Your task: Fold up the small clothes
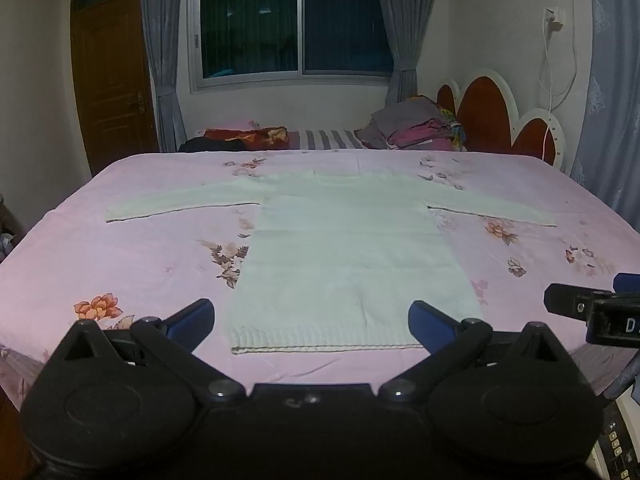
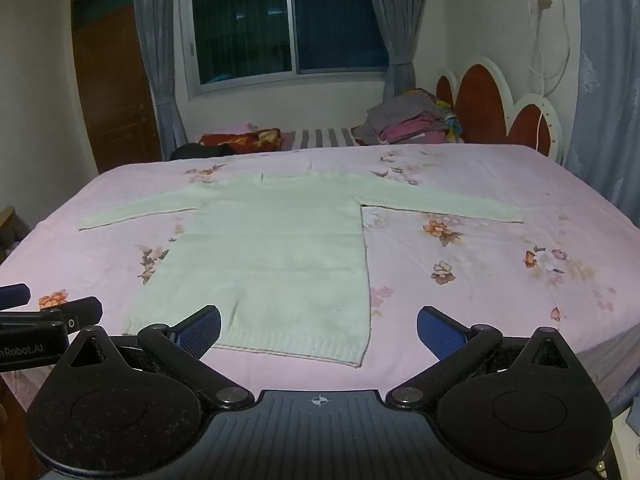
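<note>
A pale white knitted sweater (image 1: 344, 256) lies flat on the pink floral bedsheet (image 1: 120, 256), both sleeves spread out sideways, ribbed hem nearest me. My left gripper (image 1: 312, 326) hovers open over the near edge of the bed, its blue pads on either side of the hem, not touching it. In the right wrist view the same sweater (image 2: 272, 256) lies left of centre; my right gripper (image 2: 320, 330) is open above the hem's right corner, nothing between its pads. Each gripper shows at the edge of the other's view: right gripper (image 1: 592, 308), left gripper (image 2: 48, 316).
A pile of folded clothes (image 1: 416, 124) and a striped cushion (image 1: 328, 139) sit at the far side by the red and white headboard (image 1: 496, 116). A dark bundle (image 1: 236, 138) lies far left. A wooden door (image 1: 112, 80) and a curtained window (image 1: 292, 28) are behind.
</note>
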`<state>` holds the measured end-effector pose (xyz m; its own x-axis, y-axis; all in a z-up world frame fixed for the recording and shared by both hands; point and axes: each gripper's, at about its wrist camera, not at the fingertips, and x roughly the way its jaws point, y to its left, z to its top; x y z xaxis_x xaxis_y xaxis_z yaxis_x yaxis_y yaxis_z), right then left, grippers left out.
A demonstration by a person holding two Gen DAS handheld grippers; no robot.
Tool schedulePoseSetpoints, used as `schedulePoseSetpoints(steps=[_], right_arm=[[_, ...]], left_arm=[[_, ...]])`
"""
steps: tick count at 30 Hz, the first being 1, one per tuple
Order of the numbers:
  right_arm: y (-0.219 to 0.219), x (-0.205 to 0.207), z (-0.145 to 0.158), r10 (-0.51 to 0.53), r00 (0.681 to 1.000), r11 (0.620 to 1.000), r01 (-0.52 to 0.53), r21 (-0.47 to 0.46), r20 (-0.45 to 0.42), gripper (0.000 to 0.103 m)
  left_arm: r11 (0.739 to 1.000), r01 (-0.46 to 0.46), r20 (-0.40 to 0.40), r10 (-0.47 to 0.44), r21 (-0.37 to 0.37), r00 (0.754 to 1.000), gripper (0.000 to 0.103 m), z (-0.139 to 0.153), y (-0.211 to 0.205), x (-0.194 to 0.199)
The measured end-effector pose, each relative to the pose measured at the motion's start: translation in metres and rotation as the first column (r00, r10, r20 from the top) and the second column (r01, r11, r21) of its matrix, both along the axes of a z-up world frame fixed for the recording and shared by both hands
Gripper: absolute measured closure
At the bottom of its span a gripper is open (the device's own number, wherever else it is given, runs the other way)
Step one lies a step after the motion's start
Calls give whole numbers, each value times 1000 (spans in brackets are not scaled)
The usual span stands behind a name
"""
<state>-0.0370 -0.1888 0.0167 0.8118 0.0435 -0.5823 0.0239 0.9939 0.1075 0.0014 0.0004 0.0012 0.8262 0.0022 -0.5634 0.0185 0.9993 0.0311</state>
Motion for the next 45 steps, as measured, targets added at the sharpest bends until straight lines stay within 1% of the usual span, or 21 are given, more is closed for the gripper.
schedulePoseSetpoints(steps=[6, 14, 23, 29, 32, 35, 36, 38, 41, 44, 45], right_arm=[[2, 0, 1, 0, 1000, 1000, 0, -1, -2, 0], [5, -1, 3, -1, 1000, 1000, 1, 0, -5, 0], [5, 0, 3, 1, 1000, 1000, -1, -3, -10, 0], [5, 1, 1, 0, 1000, 1000, 0, 1, -18, 0], [6, 5, -2, -8, 1000, 1000, 8, 2, -25, 0], [6, 10, -7, -20, 999, 1000, 20, 5, -37, 0], [5, 13, -8, -25, 999, 1000, 25, 4, -38, 0], [5, 19, -10, -34, 999, 999, 34, 2, -40, 0], [5, 31, -10, -52, 998, 999, 52, 15, -34, 0], [1, 49, -9, -70, 997, 997, 71, 31, -27, 0], [1, 56, -8, -77, 997, 996, 78, 33, -24, 0]], left_arm=[[1000, -1, 19, 1, -1, 1000, 0, 2, 1, -3], [1000, -1, 17, 1, 3, 1000, 0, 1, 1, -5], [1000, 0, 15, 0, -4, 1000, 0, 4, 13, -7], [1000, -7, -32, 6, -15, 999, 0, -3, 17, -4], [999, -21, -31, 20, -50, 999, 0, -6, 18, 3], [999, -25, -13, 25, -29, 1000, 0, -11, 20, 10], [1000, -23, 14, 23, -14, 1000, 0, -12, 20, 12], [1000, -17, 16, 17, 0, 1000, 0, -12, 18, 20], [998, -5, 79, 9, -56, 997, 0, -8, 25, 29], [999, 3, 107, 2, -38, 994, 0, -6, 29, 48], [998, 2, 107, 4, -60, 994, 0, -5, 30, 55]])
